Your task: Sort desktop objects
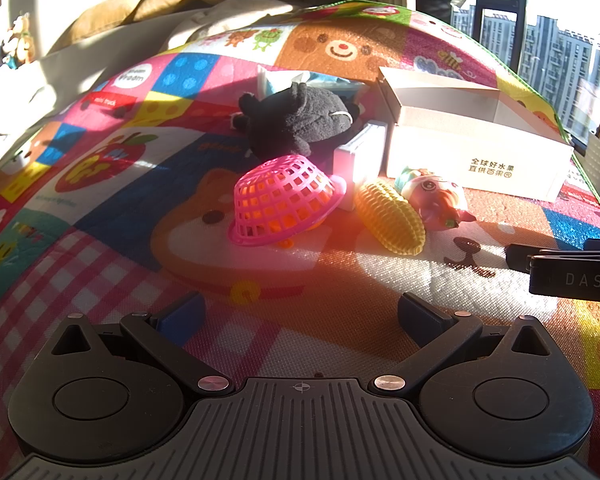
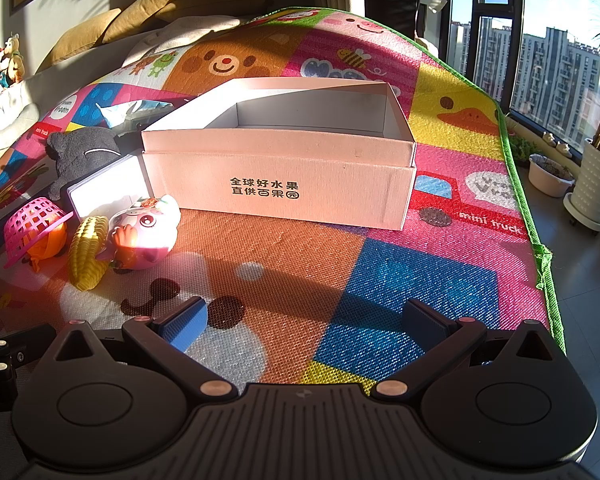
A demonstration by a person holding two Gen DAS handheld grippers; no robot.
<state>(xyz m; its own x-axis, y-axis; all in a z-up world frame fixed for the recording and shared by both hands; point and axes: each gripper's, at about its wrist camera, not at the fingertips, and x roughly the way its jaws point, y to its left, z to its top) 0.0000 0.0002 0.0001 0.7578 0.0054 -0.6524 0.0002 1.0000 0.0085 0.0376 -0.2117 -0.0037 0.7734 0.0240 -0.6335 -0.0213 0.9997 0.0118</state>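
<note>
An open white cardboard box (image 2: 280,184) stands on the play mat; it also shows in the left wrist view (image 1: 472,168). To its left lie a pink pig toy (image 2: 146,234), a yellow toy corn (image 2: 88,252), an upturned pink basket (image 2: 32,226) over an orange toy, a small white box (image 2: 104,192) and a black plush (image 2: 84,152). In the left wrist view the basket (image 1: 284,202), corn (image 1: 392,218), pig toy (image 1: 436,198) and plush (image 1: 296,120) lie ahead. My left gripper (image 1: 300,312) and right gripper (image 2: 304,318) are open and empty above the mat.
A colourful play mat (image 2: 380,264) covers the surface, its green edge at the right. A tissue pack (image 1: 284,80) lies behind the plush. Cushions (image 2: 140,12) are at the back. Plant pots (image 2: 588,184) stand on the floor by the window.
</note>
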